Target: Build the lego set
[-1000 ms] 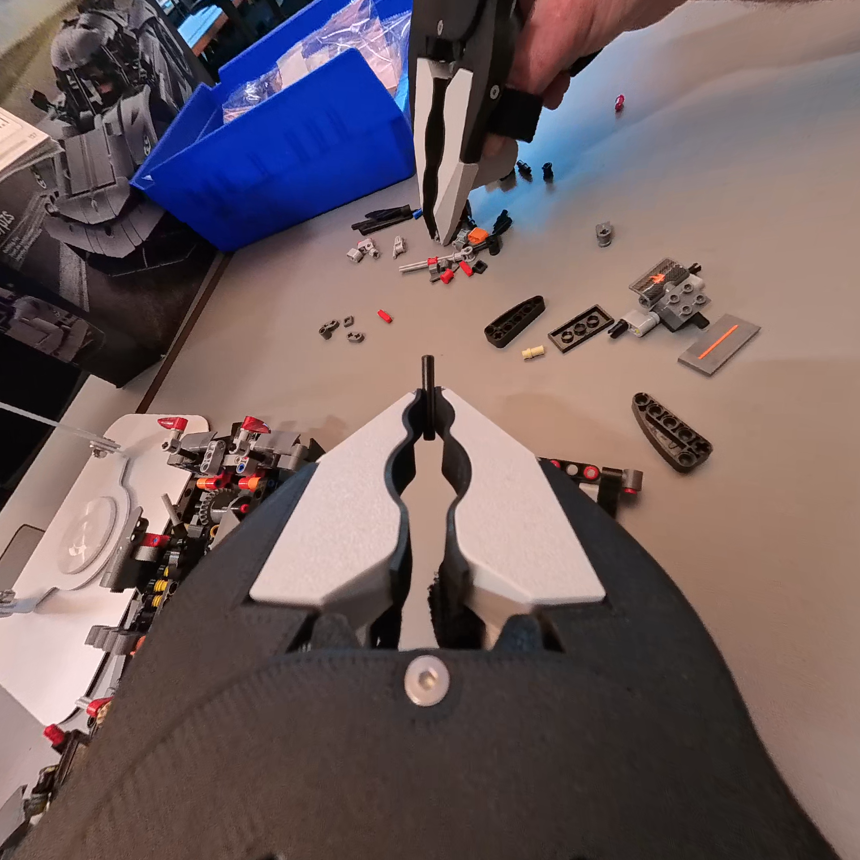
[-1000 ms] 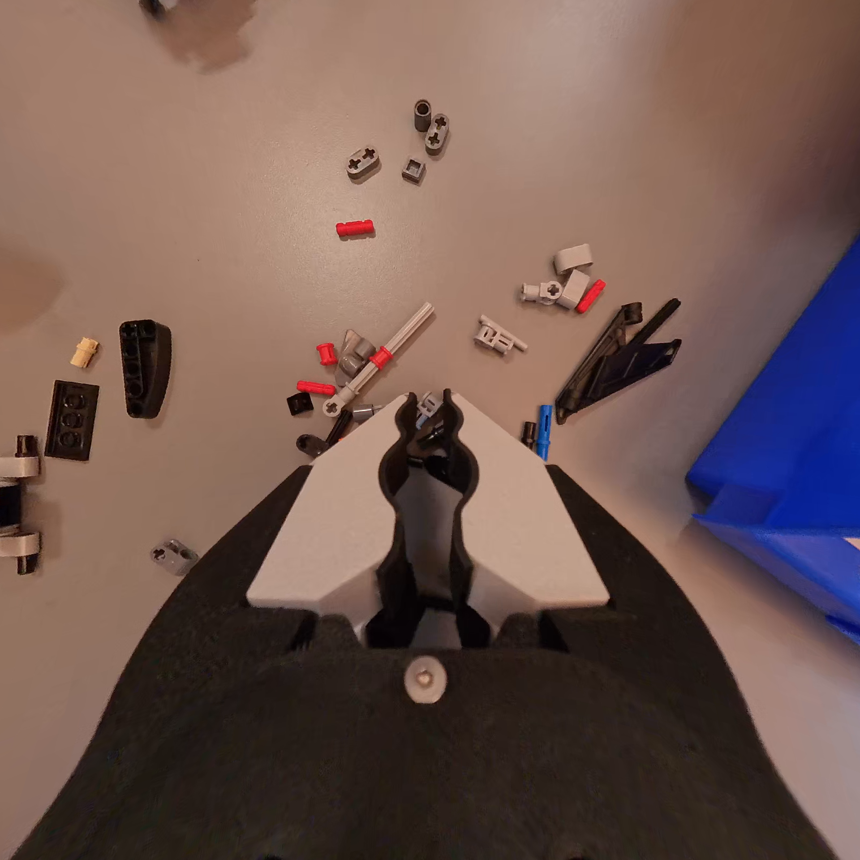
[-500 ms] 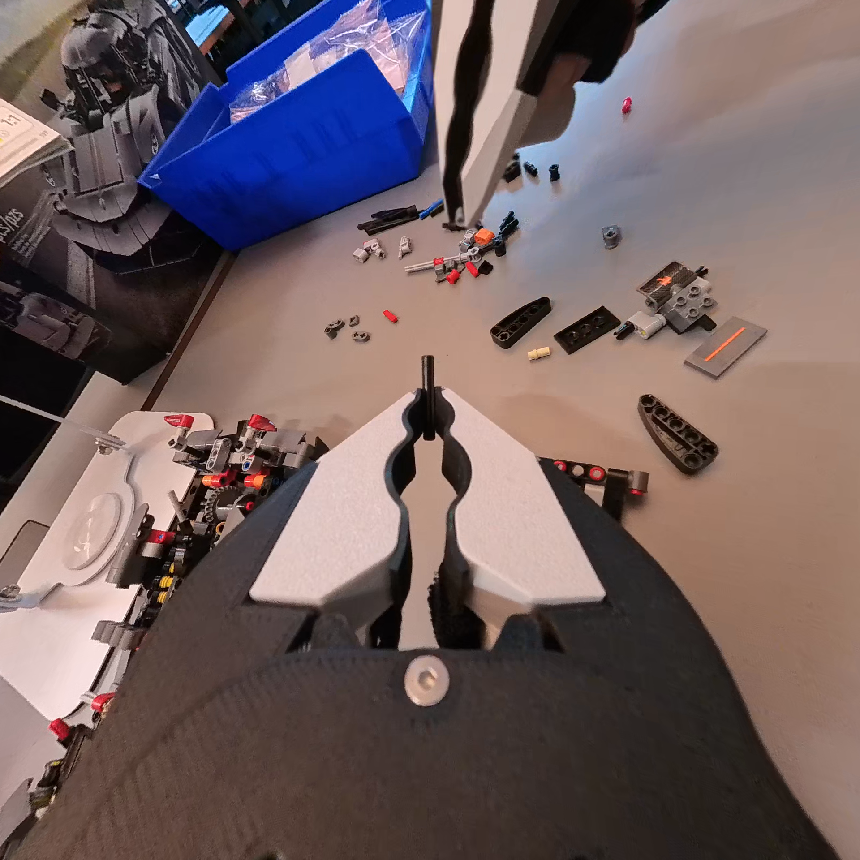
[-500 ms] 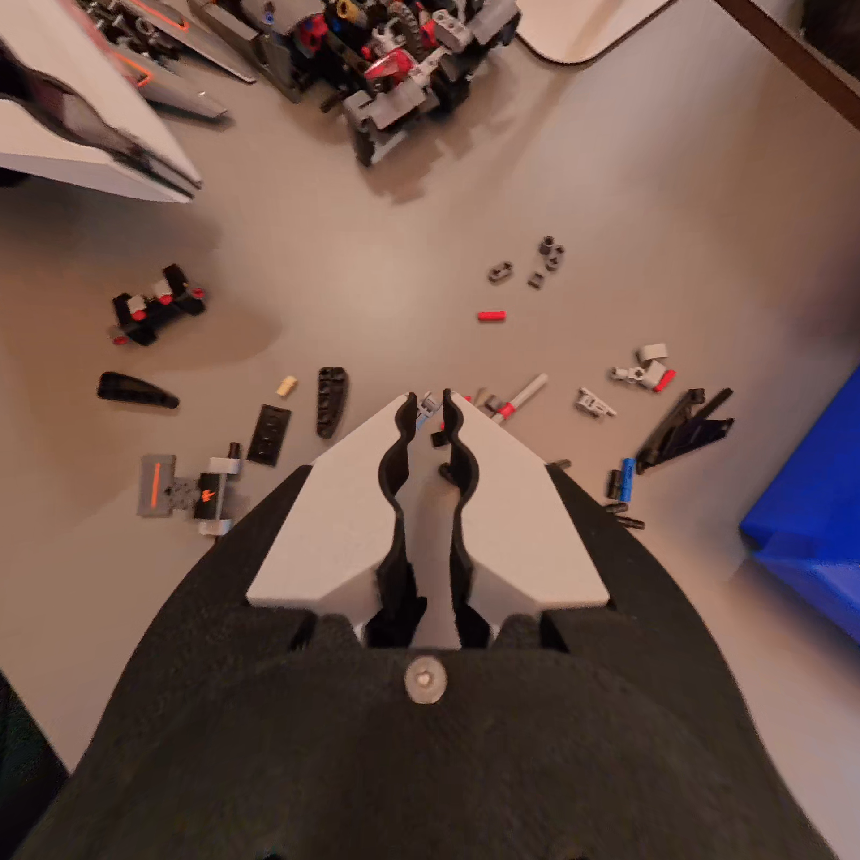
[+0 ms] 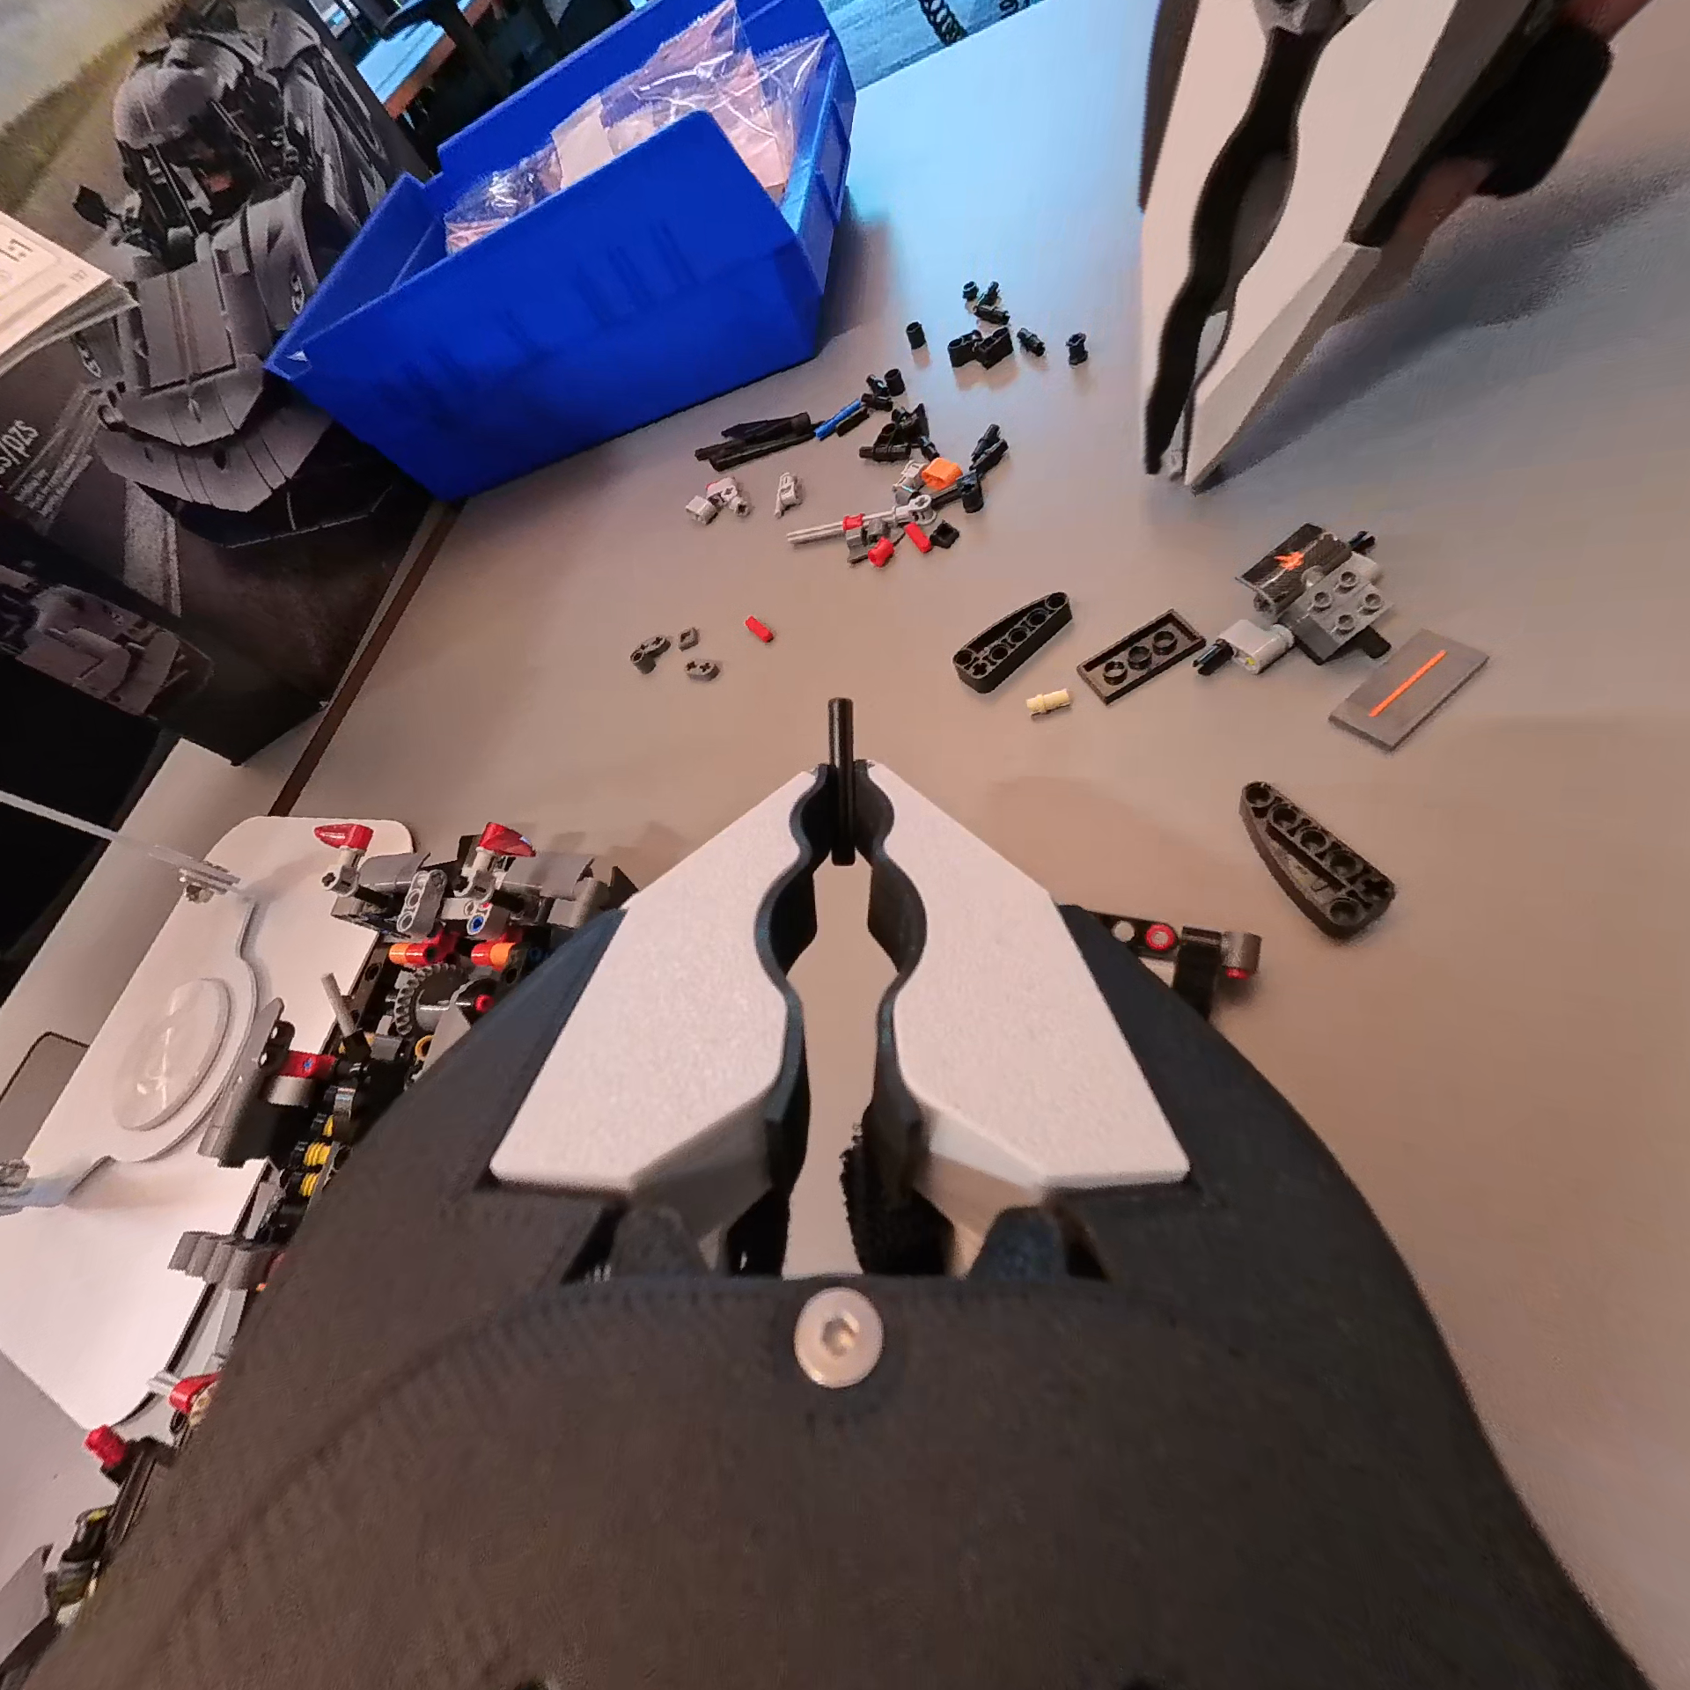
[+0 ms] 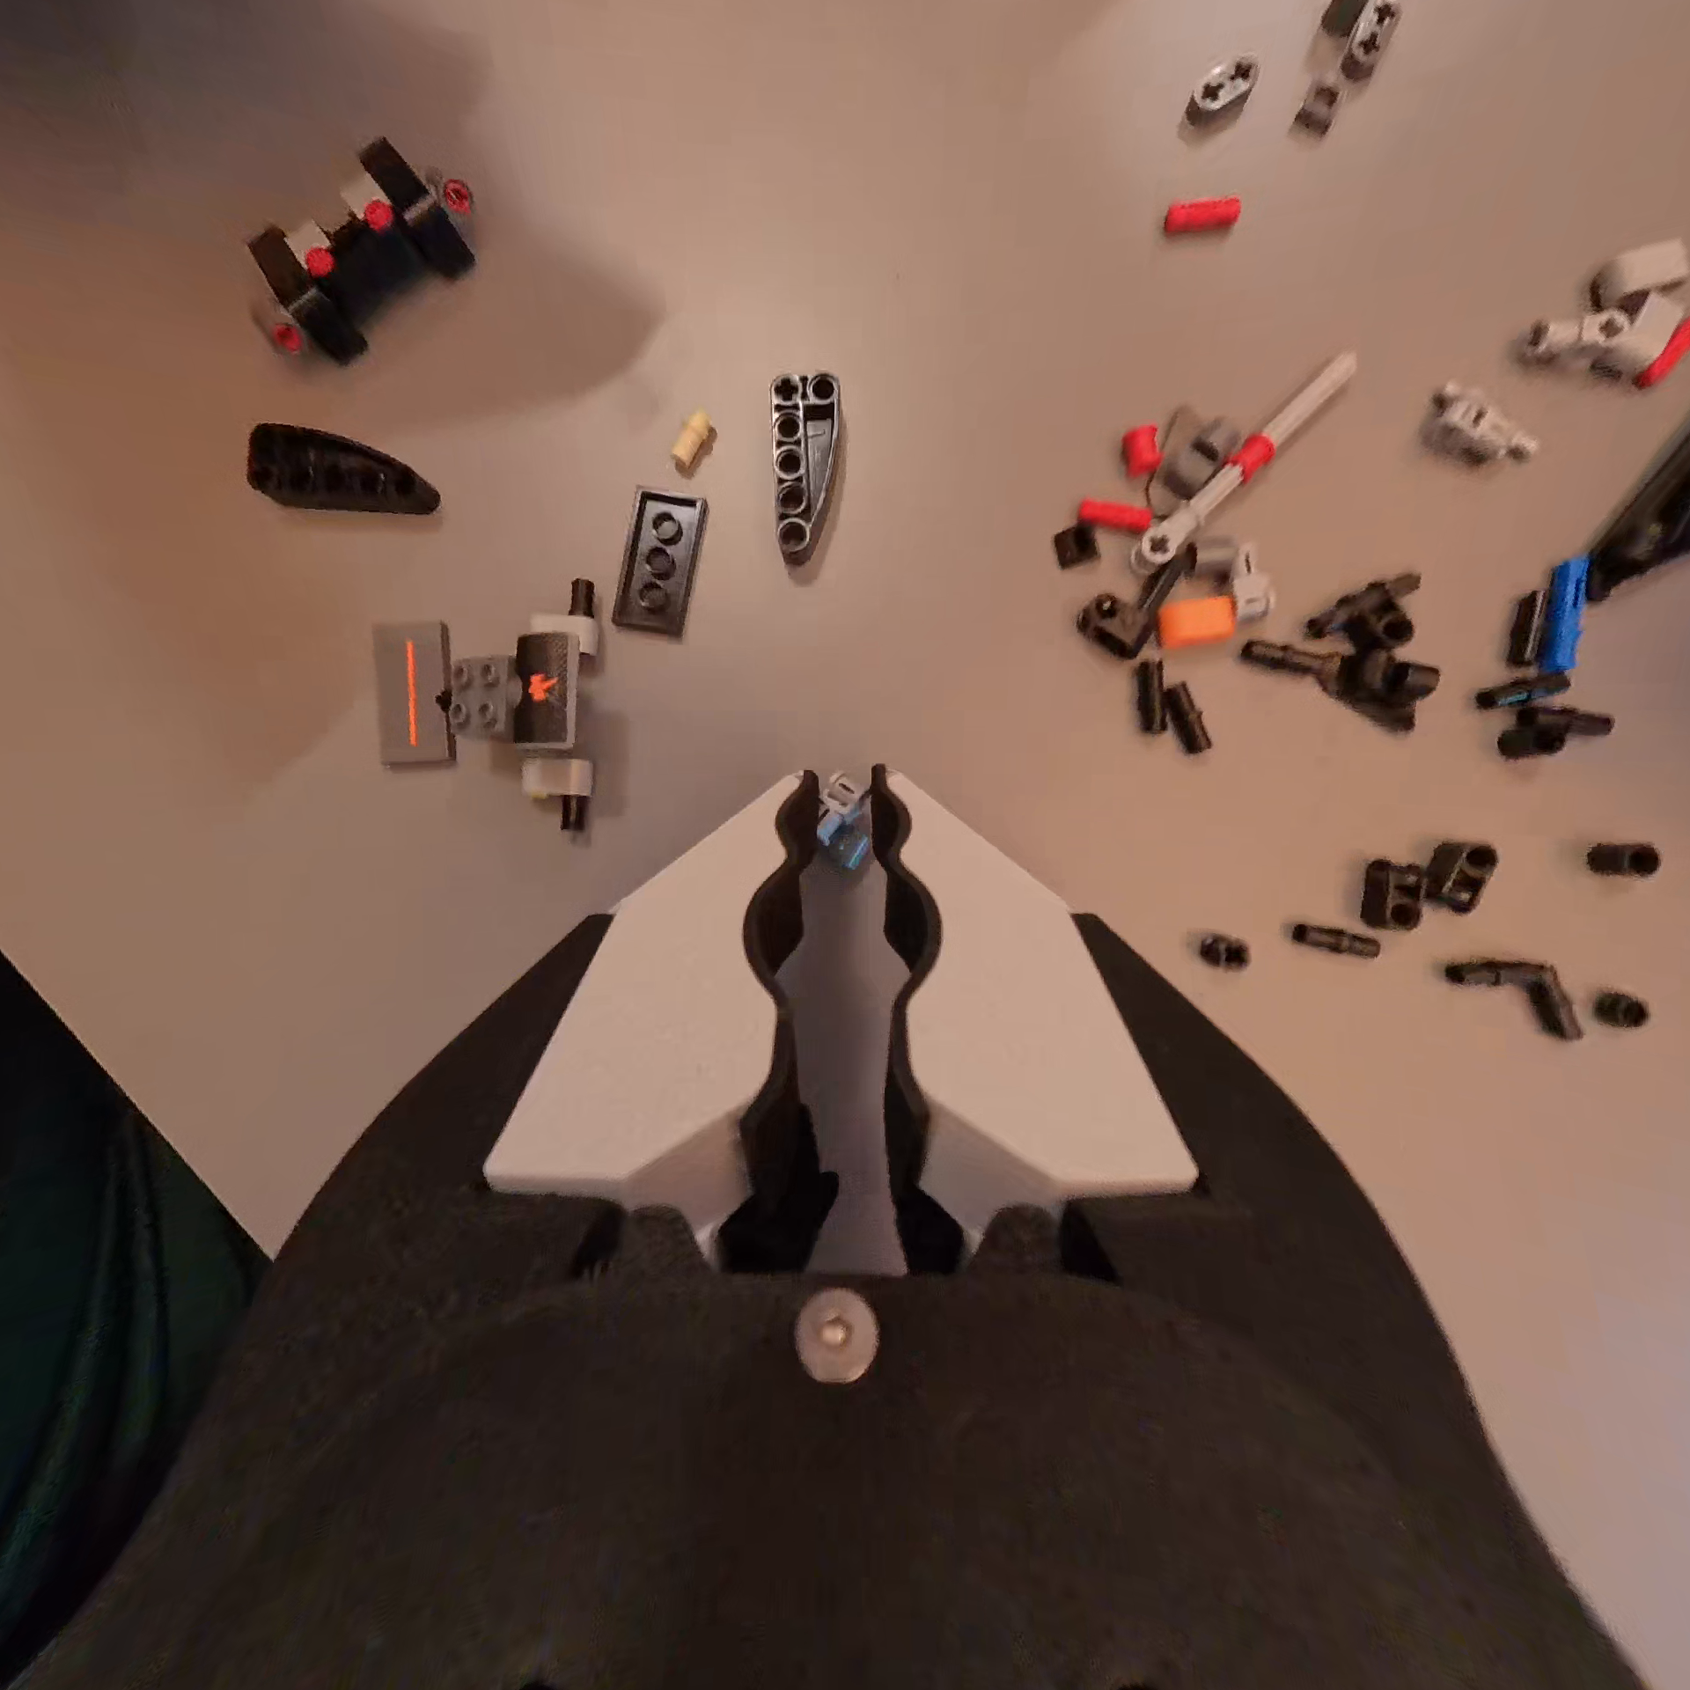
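My left gripper (image 5: 841,777) is shut on a thin black axle (image 5: 839,741) that sticks out past its tips, held above the grey table. My right gripper (image 6: 839,777) is shut on a small grey and blue connector piece (image 6: 843,817) and hangs above the table; it also shows in the left wrist view (image 5: 1180,466) at the upper right. A partly built dark model (image 5: 430,924) with red and orange parts lies at the left, half on a white sheet (image 5: 82,1280). A small grey and black sub-assembly (image 6: 512,695) lies left of my right gripper.
A blue bin (image 5: 567,302) with plastic bags stands at the back left beside the set's box (image 5: 137,366). Several loose pieces (image 6: 1189,567) lie scattered on the table: black curved beams (image 6: 805,466), a black plate (image 6: 660,558), a tan pin (image 6: 693,439), a black and red block (image 6: 361,247). The gap from one gripper's tips to the other's is roughly 15 cm. The partly built dark model (image 5: 430,924) is about 15 cm from my left fingertips.
My right gripper has lifted off the parts pile with the small connector piece and swung right toward the sub-assembly. My left gripper has stayed put with the axle.
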The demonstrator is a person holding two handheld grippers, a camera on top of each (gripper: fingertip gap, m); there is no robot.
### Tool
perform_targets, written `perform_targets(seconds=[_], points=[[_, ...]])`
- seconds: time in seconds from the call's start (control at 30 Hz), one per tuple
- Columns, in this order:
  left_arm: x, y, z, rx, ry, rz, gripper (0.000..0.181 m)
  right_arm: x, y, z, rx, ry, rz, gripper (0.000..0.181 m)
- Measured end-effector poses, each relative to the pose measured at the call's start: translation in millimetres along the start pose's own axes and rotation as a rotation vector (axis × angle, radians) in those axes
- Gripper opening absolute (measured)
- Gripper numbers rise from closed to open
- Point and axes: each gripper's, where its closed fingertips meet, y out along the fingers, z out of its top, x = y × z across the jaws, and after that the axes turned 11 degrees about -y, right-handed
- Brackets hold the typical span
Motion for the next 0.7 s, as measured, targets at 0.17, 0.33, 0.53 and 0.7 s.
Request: perform_targets(seconds=[0.17,0.33,0.53,0.7], points=[[1.3,1.5,-1.1,-0.005,0.002,-0.003,0.001,-13.8,-1.8,-8.9,0.002,0.035,0.023,0.014],[-0.6,1.6,-2.6,-0.008,-0.004,-0.001,0.001,-16.9,-11.8,-11.4,0.038,0.058,0.068,0.021],[0.3,2.8,-3.7,-0.011,-0.003,-0.007,0.001,-20.7,-18.0,-8.5,0.007,-0.09,0.024,0.02],[1.8,3.2,-3.9,-0.012,0.001,-0.011,0.001,-14.6,-19.1,-16.3,-0.047,-0.128,-0.003,0.019]])
